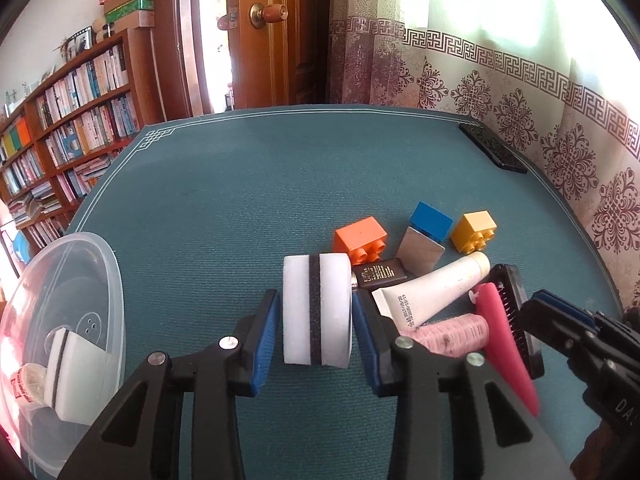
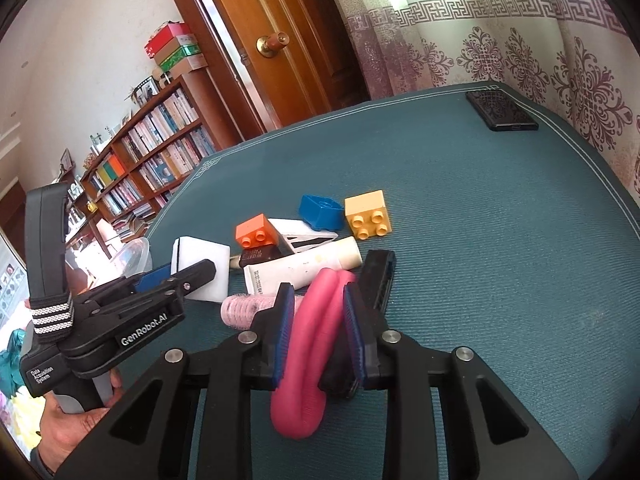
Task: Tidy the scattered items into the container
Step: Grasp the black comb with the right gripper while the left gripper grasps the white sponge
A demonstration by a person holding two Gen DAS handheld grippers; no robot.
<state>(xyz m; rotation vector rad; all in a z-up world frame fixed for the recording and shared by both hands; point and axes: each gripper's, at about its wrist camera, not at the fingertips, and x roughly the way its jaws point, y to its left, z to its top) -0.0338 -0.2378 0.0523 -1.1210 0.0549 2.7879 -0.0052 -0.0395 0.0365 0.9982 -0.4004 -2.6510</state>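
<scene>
Clutter is crowding both my grippers: my left gripper (image 1: 316, 332) is straddling the white sponge (image 1: 318, 310) without clamping, so lifting may drop it short of the container (image 1: 60, 320). My right gripper (image 2: 316, 332) is pinching the pink foam loop (image 2: 308, 356), which is bending and may drag the black comb (image 2: 378, 278) along.

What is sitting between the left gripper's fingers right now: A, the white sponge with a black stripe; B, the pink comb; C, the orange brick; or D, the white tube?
A: the left wrist view shows the white sponge standing between the left gripper pads, with the orange brick and tube lying on the cloth beyond.
</scene>
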